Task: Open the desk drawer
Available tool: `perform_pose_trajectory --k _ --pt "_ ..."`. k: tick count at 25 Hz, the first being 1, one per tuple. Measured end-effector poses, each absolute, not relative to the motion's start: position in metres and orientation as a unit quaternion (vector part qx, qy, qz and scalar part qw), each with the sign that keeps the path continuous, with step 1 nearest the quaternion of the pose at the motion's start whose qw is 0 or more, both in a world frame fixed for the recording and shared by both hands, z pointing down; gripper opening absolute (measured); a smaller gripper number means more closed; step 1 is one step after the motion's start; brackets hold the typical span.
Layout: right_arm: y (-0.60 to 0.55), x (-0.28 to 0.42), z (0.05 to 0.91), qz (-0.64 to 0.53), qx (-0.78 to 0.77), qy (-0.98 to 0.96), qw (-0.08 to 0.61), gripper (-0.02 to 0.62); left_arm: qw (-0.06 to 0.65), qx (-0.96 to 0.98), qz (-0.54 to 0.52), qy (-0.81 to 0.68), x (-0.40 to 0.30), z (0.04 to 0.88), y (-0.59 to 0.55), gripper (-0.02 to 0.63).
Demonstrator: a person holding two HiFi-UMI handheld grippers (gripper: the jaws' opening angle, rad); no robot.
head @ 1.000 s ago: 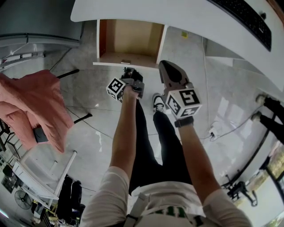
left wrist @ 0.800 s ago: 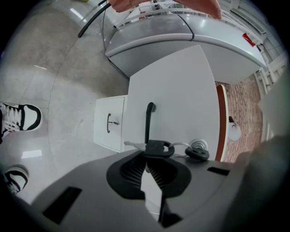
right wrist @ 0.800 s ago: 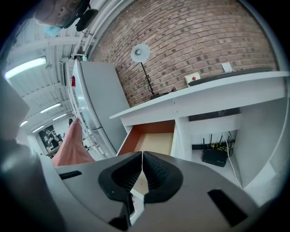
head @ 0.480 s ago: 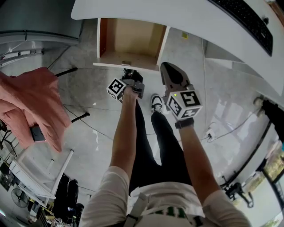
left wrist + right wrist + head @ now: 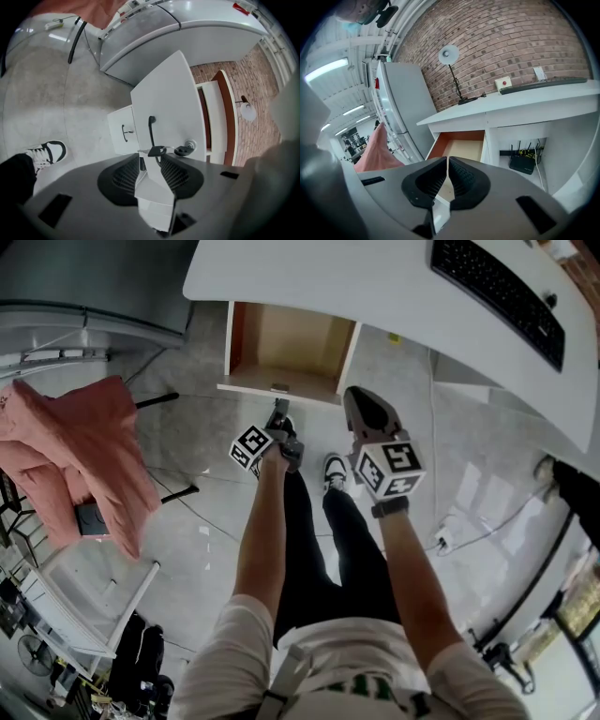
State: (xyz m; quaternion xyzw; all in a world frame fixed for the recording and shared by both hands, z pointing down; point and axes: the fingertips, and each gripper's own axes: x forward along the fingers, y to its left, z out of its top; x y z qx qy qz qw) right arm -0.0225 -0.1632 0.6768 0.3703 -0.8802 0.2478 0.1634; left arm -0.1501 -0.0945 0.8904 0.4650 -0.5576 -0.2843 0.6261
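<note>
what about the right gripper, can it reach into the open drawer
Probably yes: the drawer stands pulled out and the right gripper hovers just before its front, with nothing seen between.

Your desk (image 5: 375,287) has a white top, and the keyboard (image 5: 497,292) on it is black. The drawer (image 5: 291,338) is white at the front, light tan on the bottom and red-brown on one inner side; its handle (image 5: 151,131) is black. Both grippers are grey with black ribbed pads. On your left gripper (image 5: 279,412) the jaws are opening, with the black handle just at their tips. The cube on it, and on your right gripper (image 5: 356,397), is white with black square markers. The jacket (image 5: 84,456) is salmon pink. The floor (image 5: 187,521) is mottled grey. Your trousers (image 5: 319,559) are black, your shoe (image 5: 335,470) black and white. The wall (image 5: 501,42) is red-brown brick.
</note>
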Motion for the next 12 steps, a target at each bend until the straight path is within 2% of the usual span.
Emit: perform_pose_trajectory --k 6,12 --pt "-0.153 -0.020 0.654 0.244 0.369 -0.881 0.170 0.006 0.600 0.510 -0.166 -0.593 -0.159 0.861 -0.065 0.123" --pt "-0.154 -0.021 0.623 0.235 0.367 -0.885 0.164 0.006 0.556 0.541 -0.123 -0.619 -0.180 0.808 -0.065 0.123"
